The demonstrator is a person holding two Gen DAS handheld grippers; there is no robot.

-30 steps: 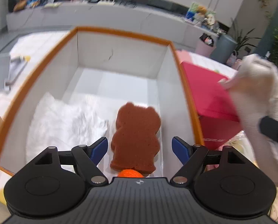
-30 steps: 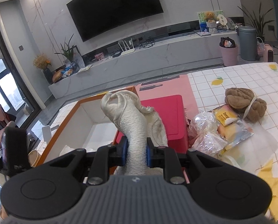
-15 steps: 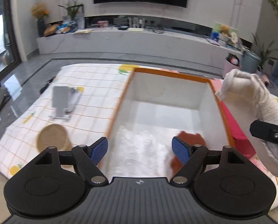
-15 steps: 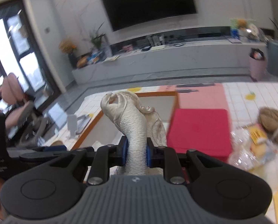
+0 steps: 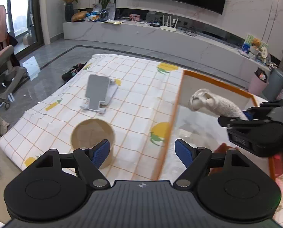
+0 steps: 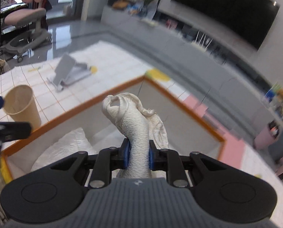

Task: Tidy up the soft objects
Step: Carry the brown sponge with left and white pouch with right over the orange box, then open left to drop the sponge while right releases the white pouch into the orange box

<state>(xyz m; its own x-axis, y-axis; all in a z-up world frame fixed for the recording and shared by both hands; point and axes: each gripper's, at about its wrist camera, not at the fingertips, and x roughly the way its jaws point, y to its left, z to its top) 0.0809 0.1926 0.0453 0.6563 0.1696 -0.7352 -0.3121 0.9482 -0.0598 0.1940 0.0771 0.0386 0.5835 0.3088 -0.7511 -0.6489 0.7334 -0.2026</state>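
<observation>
My right gripper (image 6: 137, 154) is shut on a rolled white cloth (image 6: 133, 121) and holds it above the orange-rimmed white box (image 6: 181, 102). The cloth (image 5: 211, 103) and the box (image 5: 213, 79) also show in the left wrist view, at the right. A white crumpled cloth (image 6: 65, 148) lies on the box floor at the left. A brown sponge (image 5: 222, 148) shows only as a sliver in the box. My left gripper (image 5: 142, 152) is open and empty, above the box's left rim and the tablecloth.
A paper cup (image 5: 93, 134) stands just ahead of my left finger, also in the right wrist view (image 6: 21, 104). A grey phone stand (image 5: 98, 93) sits farther out on the checked tablecloth (image 5: 133, 87). A pink lid (image 6: 234, 142) lies beyond the box.
My left gripper has swung left and pulled back from over the box to its left rim. My right gripper has carried the rolled cloth left, over the box.
</observation>
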